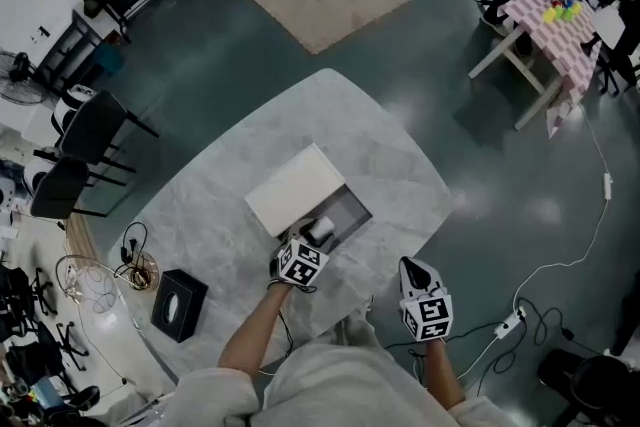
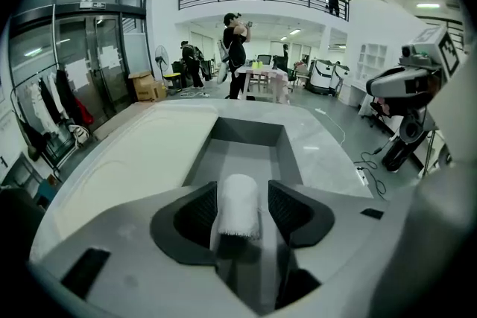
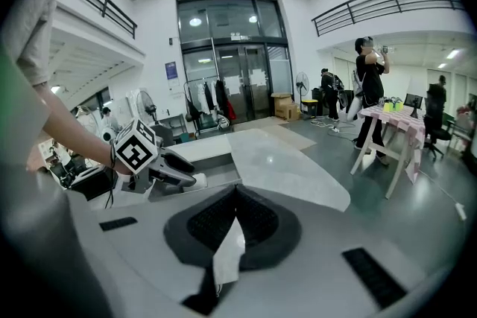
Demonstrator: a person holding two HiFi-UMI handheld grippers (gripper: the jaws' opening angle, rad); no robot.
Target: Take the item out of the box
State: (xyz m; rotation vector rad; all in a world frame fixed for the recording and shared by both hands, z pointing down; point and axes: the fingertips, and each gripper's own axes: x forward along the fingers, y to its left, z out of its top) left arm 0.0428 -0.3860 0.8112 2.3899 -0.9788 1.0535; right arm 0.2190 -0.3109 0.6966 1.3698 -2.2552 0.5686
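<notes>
Marble bench [image 1: 250,145] on grey floor [image 1: 450,45]; left claw [image 2: 242,197] clamps a roll [image 2: 238,216] over the box [image 2: 246,134]; right claw [image 3: 235,223] pinches a scrap [image 3: 227,261].

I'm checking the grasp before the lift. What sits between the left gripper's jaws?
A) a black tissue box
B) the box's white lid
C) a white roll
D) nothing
C: in the left gripper view, the left gripper has a white roll between its two jaws, over the open grey box.
</notes>
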